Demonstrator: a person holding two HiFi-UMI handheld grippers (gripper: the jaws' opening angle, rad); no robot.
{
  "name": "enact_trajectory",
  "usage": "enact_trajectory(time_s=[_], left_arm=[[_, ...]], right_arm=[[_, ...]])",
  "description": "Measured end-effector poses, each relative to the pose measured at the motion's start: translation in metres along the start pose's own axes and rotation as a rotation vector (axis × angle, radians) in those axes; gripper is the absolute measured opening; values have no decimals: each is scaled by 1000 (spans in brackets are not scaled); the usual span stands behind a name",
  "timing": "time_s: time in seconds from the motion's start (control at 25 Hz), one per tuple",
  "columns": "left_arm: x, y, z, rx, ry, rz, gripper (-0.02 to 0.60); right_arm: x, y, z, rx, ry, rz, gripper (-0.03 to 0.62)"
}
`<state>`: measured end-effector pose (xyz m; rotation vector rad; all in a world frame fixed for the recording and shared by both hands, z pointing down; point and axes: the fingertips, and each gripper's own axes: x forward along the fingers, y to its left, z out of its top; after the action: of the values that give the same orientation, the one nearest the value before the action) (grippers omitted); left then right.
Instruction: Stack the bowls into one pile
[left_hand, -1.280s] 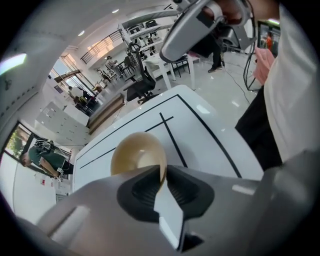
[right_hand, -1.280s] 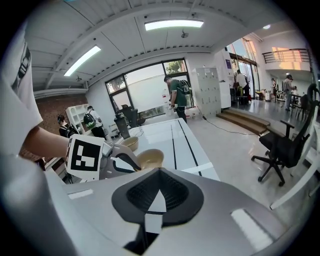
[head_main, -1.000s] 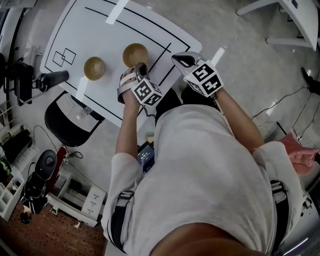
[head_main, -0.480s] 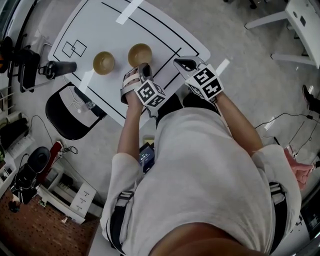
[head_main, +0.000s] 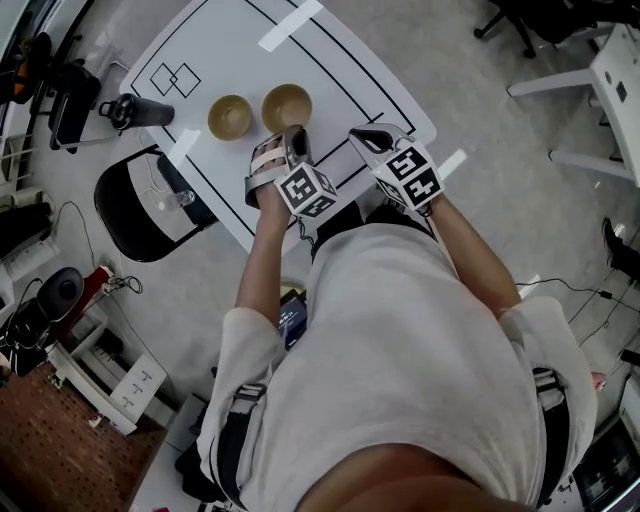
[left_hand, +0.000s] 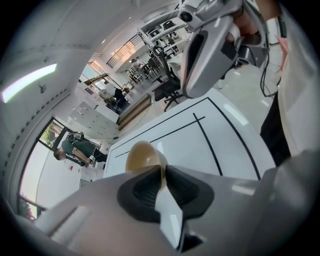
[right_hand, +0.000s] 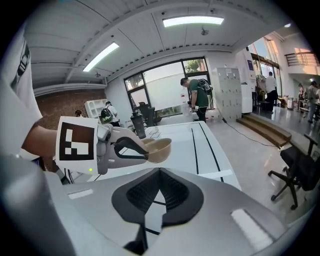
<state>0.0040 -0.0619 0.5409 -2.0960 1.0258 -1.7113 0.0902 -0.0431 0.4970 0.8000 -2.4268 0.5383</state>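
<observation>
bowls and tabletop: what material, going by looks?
Both the left bowl and right bowl: tan, smooth, thin-rimmed, faint sheen; plastic or lacquered wood, no grain visible. The table: white, glossy, mirrors the ceiling lights; probably laminate.

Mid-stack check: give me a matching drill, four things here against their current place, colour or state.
1 right gripper
2 left bowl
3 right bowl
4 bottle

A dark, by the table edge
B rim in the left gripper
C shut, empty
D loose on the table

Pairs: 1-C, 2-D, 3-B, 4-A. The left gripper's jaws have just opened slightly, the rim between them.
</observation>
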Motion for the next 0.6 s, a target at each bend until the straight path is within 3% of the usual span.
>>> enact_trajectory(time_s=[0.6], left_arm=[[-25,35,-32,-53,78,107,32]], right_arm=[[31,29,29,-108,-16,116,-2]])
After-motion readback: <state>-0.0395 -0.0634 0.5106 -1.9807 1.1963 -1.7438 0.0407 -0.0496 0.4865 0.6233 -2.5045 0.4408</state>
